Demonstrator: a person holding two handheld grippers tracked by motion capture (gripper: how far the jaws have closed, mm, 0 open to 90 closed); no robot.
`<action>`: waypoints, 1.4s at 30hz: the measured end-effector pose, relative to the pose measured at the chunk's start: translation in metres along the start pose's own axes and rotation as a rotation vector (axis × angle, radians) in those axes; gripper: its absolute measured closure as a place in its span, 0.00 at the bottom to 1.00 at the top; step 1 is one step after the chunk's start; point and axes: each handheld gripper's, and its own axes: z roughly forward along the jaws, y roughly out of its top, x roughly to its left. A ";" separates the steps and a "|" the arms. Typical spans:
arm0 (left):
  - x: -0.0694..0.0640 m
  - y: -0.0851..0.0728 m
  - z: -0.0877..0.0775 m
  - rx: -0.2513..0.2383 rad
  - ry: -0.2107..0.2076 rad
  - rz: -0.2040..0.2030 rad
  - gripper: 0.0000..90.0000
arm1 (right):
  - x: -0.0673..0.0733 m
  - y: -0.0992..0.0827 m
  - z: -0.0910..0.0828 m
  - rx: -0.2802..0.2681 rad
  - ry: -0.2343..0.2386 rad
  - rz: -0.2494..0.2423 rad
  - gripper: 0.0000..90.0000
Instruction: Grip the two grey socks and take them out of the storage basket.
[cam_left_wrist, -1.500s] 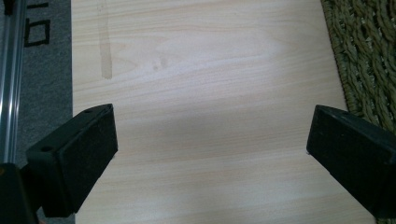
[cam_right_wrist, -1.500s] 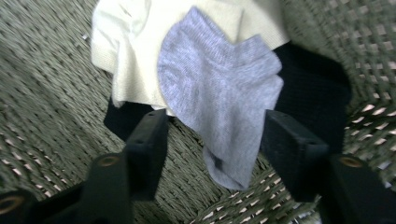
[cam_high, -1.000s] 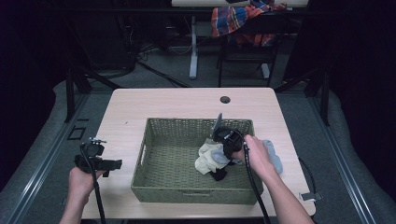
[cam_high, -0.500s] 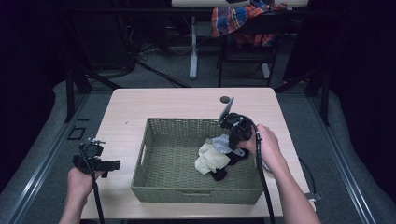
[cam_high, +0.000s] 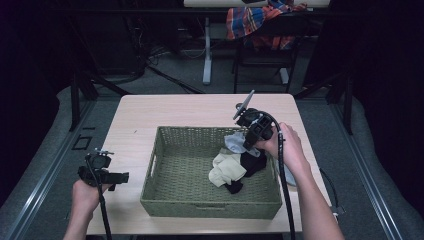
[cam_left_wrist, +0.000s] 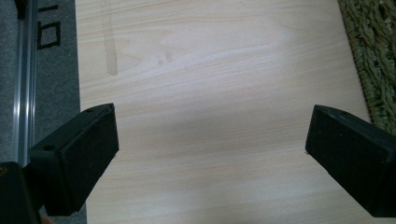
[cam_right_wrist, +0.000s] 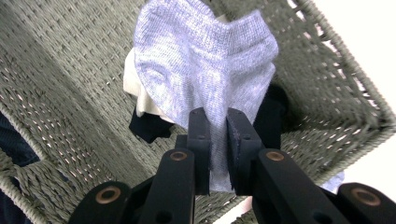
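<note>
Presently we note the right tool (cam_right_wrist: 217, 128) raised above the wicker basket (cam_high: 165, 197), clamping a grey sock (cam_right_wrist: 205, 70); the left tool (cam_left_wrist: 210, 154) hovers level, gaping wide over the bench (cam_left_wrist: 210, 70).

The right hand-held gripper (cam_high: 248, 136) is raised with jaws clamped; the left hand-held gripper (cam_high: 102, 174) gapes wide, held low.

A plaid cloth (cam_high: 262, 22) is hanging on a chair (cam_high: 260, 55) behind the table (cam_high: 200, 107); grey floor (cam_high: 165, 82) is lying around it.
</note>
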 end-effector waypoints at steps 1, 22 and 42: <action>0.000 0.000 0.000 0.004 -0.002 0.002 0.03 | -0.001 0.000 -0.002 0.000 -0.003 -0.004 0.91; -0.002 0.000 0.002 0.016 0.012 0.010 0.03 | -0.020 -0.018 -0.030 -0.079 -0.009 0.051 0.91; 0.001 0.000 0.002 0.015 0.008 0.002 0.03 | -0.063 -0.068 -0.040 -0.068 -0.044 0.202 0.91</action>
